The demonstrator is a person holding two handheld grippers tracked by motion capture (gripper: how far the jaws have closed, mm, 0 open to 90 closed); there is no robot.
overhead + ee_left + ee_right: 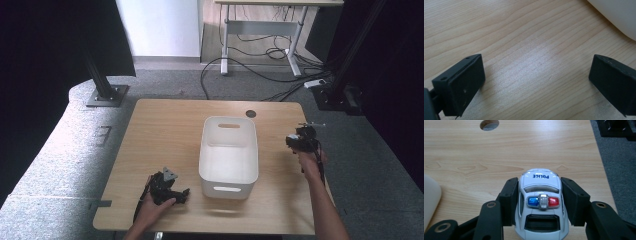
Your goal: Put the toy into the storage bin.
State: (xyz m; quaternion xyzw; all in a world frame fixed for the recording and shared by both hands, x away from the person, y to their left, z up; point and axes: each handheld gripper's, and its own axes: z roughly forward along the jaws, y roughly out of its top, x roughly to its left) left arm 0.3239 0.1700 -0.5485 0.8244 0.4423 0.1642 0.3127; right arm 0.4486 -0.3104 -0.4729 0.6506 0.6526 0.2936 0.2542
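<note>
Midway across a wooden table (165,125), a white plastic bin (229,156) with handle slots stands open and apparently bare inside, its long axis running away from the person. To its right, held above the table's right edge, the right gripper (539,196) grips a white toy police car (540,202), its black jaws pressed against the car's two flanks at a moderate spread. The car's long axis runs along the jaws, its "POLICE" end pointing away from the camera and its blue-and-red light bar facing up. From this hand the bin lies to the left, its rounded corner just entering the right gripper view at the left edge; that sideways gap is probably what the coming move must close. The right hand is plainly the nearer to the job. At the table's near left, the left gripper (167,187) rests low over the wood, jaws spread wide with nothing between them, the bin's wall just beyond. The car's wheels and underside are hidden, and in the high view the toy is too small to make out.
</note>
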